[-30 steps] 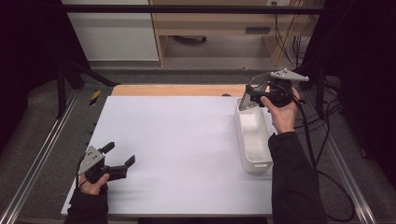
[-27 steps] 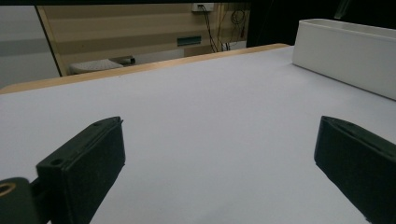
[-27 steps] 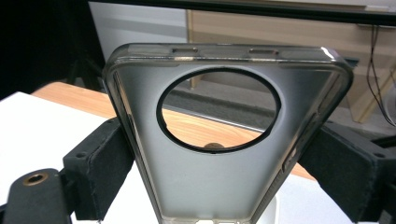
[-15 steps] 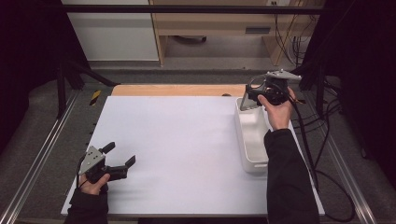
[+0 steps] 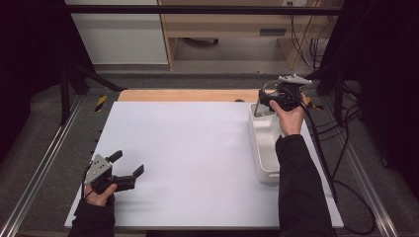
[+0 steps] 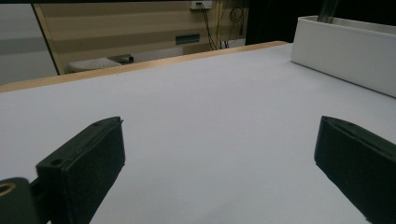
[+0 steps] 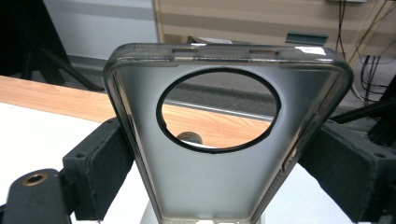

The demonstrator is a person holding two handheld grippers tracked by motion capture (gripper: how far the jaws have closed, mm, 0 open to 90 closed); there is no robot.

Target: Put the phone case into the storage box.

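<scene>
A translucent grey phone case [image 7: 224,186] with a large round camera hole stands upright between the jaws of my right gripper [image 7: 224,179], which is shut on its sides. In the high view, the right gripper [image 5: 264,98] holds the phone case [image 5: 258,109] over the far end of a long white tray [image 5: 262,148] at the table's right side. My left gripper [image 5: 127,164] rests on the white table near the front left corner. In the left gripper view, the left gripper [image 6: 219,163] is open with nothing between its jaws, and the tray [image 6: 341,56] lies far off.
A wooden strip [image 5: 188,95] borders the table's far edge, with a small dark round object [image 5: 239,100] on it near the tray. Cables [image 5: 326,143] trail off the right side. A yellow-and-black tool [image 5: 100,102] lies beyond the far left corner.
The right hand has drifted slightly towards the far end of the tray with the phone case still held. The left gripper has not moved.
</scene>
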